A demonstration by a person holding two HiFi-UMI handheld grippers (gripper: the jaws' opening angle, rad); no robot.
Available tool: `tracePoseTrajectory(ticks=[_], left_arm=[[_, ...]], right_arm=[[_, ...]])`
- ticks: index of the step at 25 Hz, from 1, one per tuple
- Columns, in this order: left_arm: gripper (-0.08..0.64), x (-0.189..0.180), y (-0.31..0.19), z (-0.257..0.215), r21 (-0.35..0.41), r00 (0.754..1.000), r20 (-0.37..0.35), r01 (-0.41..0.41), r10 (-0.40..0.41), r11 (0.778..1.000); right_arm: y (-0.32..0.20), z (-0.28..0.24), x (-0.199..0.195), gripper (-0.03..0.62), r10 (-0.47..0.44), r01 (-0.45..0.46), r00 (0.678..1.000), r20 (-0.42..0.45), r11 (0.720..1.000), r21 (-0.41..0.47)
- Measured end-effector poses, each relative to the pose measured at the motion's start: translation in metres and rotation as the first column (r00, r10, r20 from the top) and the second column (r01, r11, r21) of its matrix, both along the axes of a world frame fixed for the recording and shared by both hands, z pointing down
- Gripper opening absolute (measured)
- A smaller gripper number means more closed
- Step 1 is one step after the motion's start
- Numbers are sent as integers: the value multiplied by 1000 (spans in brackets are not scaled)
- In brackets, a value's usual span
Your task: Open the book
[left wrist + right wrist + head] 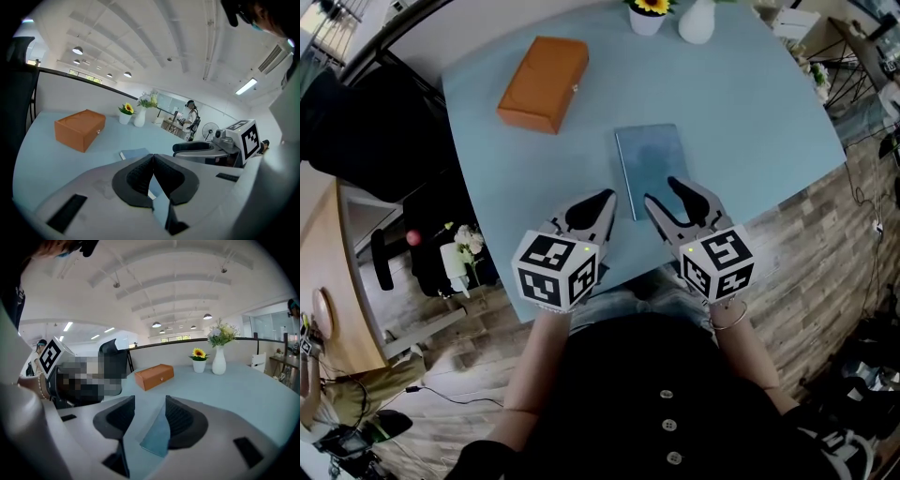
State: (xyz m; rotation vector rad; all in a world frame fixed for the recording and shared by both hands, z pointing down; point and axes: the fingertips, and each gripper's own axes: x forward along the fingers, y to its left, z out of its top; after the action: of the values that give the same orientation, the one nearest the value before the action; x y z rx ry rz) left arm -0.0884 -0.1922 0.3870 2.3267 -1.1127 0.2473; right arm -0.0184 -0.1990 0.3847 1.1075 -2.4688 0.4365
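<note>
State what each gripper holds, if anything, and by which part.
Nothing: the left gripper is shut and empty; the right gripper is open at the book.

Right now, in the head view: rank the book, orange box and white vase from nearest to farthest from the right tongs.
1. book: at the tips of the right tongs, near edge of the table.
2. orange box: farther back, to the left.
3. white vase: at the far edge, slightly right.
</note>
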Motion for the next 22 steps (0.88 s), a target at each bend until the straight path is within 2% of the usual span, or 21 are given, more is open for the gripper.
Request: tracePoseTrajectory(ticks=[11,22], left_arm=[[12,-7,23,16,-49,996,-9,86,-87,995],[12,-2,35,32,-80,991,-32,128,-131,988]], right_arm=[[3,7,-7,195,-117,115,992,-54,993,-28],[23,24,-5,183,-221,215,965,-140,975,-61]])
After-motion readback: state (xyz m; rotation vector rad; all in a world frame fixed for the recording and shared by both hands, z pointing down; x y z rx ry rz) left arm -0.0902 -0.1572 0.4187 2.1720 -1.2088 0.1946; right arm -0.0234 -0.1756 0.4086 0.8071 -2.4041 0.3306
